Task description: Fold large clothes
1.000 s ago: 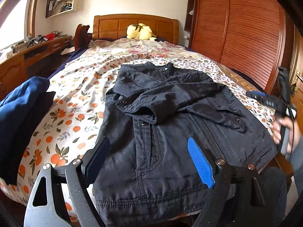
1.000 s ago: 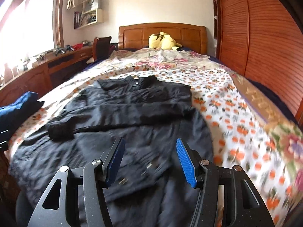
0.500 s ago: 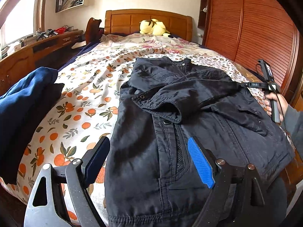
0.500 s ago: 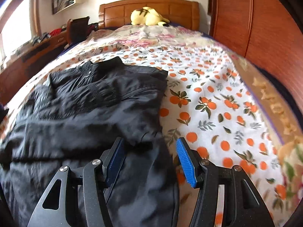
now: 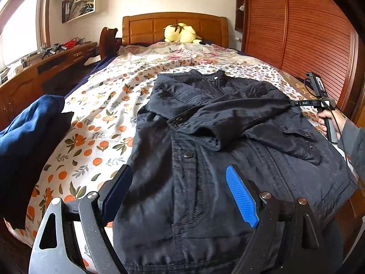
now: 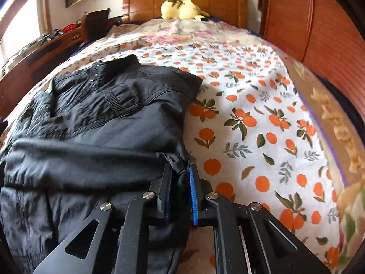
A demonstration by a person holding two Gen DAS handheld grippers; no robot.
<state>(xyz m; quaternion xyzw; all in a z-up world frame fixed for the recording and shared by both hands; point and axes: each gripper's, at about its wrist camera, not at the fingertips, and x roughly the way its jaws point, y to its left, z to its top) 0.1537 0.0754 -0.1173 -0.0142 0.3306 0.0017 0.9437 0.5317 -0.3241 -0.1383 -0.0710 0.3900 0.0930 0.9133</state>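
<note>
While the black jacket (image 5: 219, 150) lies spread on the bed (image 6: 251, 118), hem at the foot edge and collar toward the headboard (image 5: 175, 26), the right gripper (image 6: 180, 173) has just been closing and now pinches the fabric at the jacket's right edge. The left gripper (image 5: 180, 189) hovers wide open over the hem, gripping nothing.

Orange-print bedspread (image 6: 251, 118) spread beyond the jaws, yellow plush toy (image 5: 181, 33) set far ahead by the wooden headboard (image 5: 146, 26), blue garment (image 5: 25, 125) heaped left of them.
</note>
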